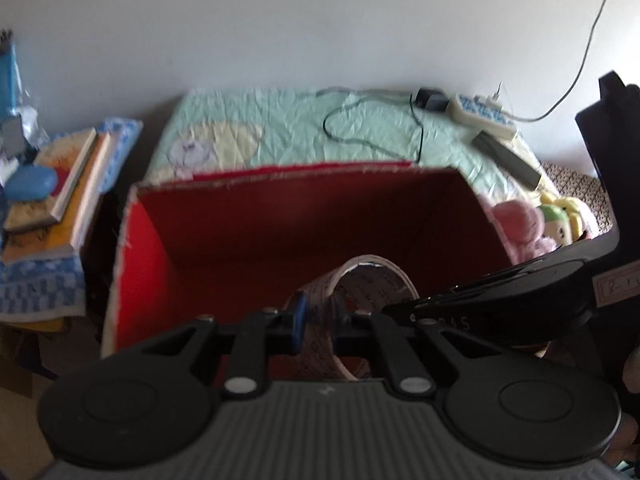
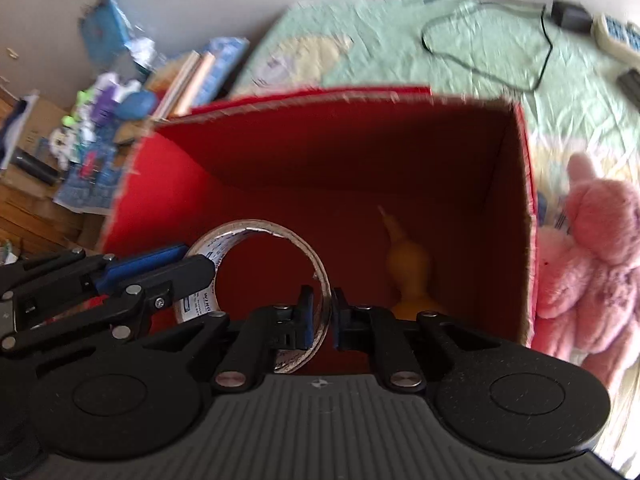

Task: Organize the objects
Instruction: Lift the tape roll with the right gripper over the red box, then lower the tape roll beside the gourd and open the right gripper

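Both grippers hold one roll of clear tape over the open red box. My left gripper is shut on the left wall of the tape roll. My right gripper is shut on the roll's right wall. In the right wrist view the left gripper reaches in from the left and clamps the roll. In the left wrist view the right gripper's body enters from the right. A yellow object lies on the box floor.
The box sits on a bed with a pale green quilt. A pink plush toy lies right of the box. A power strip, cables and a dark remote lie on the quilt. Books are stacked at left.
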Demonstrator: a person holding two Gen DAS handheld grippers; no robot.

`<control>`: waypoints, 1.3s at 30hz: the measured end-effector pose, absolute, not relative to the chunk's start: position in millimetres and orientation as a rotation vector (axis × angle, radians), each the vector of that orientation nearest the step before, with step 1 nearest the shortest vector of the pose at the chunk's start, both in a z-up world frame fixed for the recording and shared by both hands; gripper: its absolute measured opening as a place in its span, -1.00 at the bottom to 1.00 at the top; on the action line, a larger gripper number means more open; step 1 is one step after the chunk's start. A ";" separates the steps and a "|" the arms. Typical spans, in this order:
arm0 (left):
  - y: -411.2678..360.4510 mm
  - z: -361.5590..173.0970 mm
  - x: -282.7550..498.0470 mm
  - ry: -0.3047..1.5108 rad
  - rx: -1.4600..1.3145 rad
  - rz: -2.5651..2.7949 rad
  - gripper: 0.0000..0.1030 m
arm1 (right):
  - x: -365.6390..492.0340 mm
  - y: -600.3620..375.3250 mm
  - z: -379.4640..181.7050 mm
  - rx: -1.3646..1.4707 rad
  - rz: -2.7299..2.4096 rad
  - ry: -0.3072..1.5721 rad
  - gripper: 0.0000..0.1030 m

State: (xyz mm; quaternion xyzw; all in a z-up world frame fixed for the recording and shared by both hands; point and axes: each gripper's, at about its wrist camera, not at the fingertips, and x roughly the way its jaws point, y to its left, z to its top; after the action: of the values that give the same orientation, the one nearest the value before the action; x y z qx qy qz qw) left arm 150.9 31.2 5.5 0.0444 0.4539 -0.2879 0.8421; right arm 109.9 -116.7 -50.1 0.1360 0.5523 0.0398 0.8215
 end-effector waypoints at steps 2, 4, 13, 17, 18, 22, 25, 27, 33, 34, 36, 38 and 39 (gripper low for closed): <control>25.5 -6.9 160.5 0.995 0.091 -0.613 -0.94 | 114.8 -116.8 -58.6 0.282 0.051 1.198 -0.83; 17.9 -18.9 169.7 1.037 0.100 -0.614 -0.94 | 118.0 -116.8 -62.1 0.266 0.022 1.214 -0.83; 1.8 -45.0 194.0 1.143 0.137 -0.631 -0.85 | 125.5 -118.6 -71.1 0.206 -0.114 1.210 -0.86; 1.8 -39.7 193.1 1.105 0.166 -0.637 -0.57 | 123.9 -125.3 -69.7 0.226 -0.171 1.180 -0.88; 2.3 -38.3 192.5 1.092 0.177 -0.635 -0.59 | 123.3 -124.7 -69.5 0.219 -0.183 1.172 -0.89; 4.2 -33.1 193.1 1.030 0.240 -0.611 -0.59 | 121.2 -121.7 -65.9 0.166 -0.238 1.127 -0.91; 10.3 -32.7 193.7 0.990 0.267 -0.593 -0.59 | 121.0 -123.2 -65.4 0.161 -0.257 1.117 -0.92; 10.6 -36.5 193.0 0.979 0.307 -0.559 -0.59 | 116.7 -124.6 -63.3 0.167 -0.255 1.107 -0.92; 11.3 -42.3 197.7 0.989 0.305 -0.526 -0.58 | 97.5 -135.0 -39.2 0.364 -0.162 1.018 -0.42; 11.9 -43.3 198.8 0.992 0.298 -0.525 -0.58 | 91.5 -132.6 -32.7 0.385 -0.135 1.001 -0.42; 15.3 -43.0 198.9 0.981 0.275 -0.527 -0.57 | 82.0 -127.1 -23.4 0.412 -0.095 0.984 -0.42; 17.5 -42.4 199.6 0.974 0.261 -0.525 -0.57 | 72.0 -122.2 -19.2 0.463 -0.046 0.983 -0.42; 17.9 -42.1 199.4 0.968 0.259 -0.519 -0.57 | 72.4 -119.8 -20.3 0.493 -0.015 0.993 -0.42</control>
State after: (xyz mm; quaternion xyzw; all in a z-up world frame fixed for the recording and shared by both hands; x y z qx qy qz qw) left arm 199.4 17.9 -42.1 0.1228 0.4586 -0.2459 0.8451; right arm 72.4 -119.8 -20.3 0.2341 0.4713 -0.0069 0.8503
